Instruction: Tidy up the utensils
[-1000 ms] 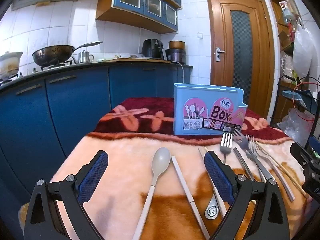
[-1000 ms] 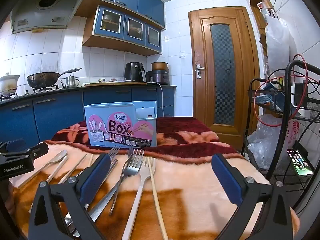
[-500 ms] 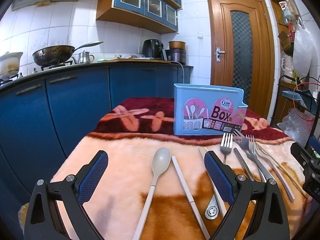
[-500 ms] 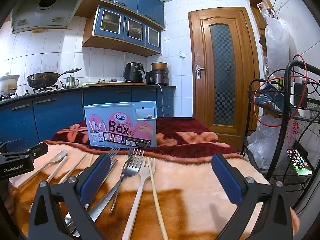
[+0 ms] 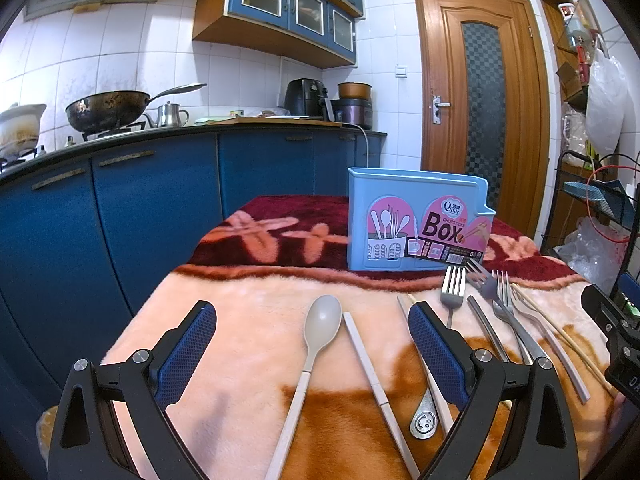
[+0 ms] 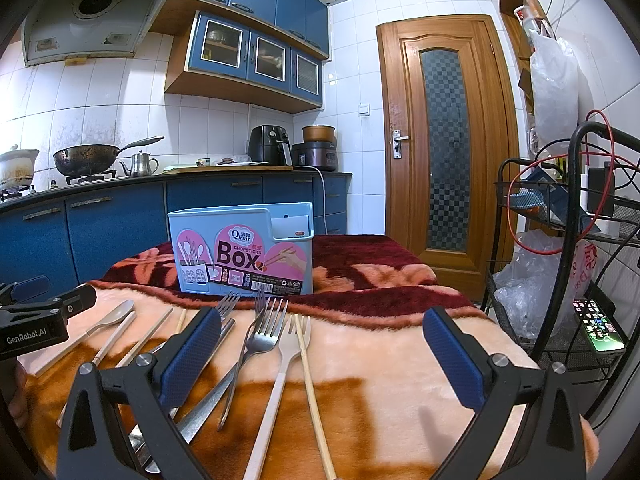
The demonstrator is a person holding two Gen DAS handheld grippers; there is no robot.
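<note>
left wrist view: left gripper point(image 5: 312, 344) is held wide open, nothing gripped; a beige plastic spoon point(image 5: 316, 340) and a pale chopstick point(image 5: 368, 360) are seen lying between its fingers on the fuzzy peach blanket point(image 5: 248, 320). a light blue plastic chopstick box point(image 5: 412, 224) is stood upright beyond.

right wrist view: right gripper point(image 6: 320, 344) is held wide open, empty; steel forks point(image 6: 260, 332), a beige plastic fork point(image 6: 288, 344) and a wooden chopstick point(image 6: 310, 380) are laid out between its fingers, near the box.

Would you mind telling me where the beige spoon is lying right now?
In the left wrist view the beige spoon lies on the blanket between the open left tongs, bowl toward the blue box, just left of a pale chopstick.
</note>
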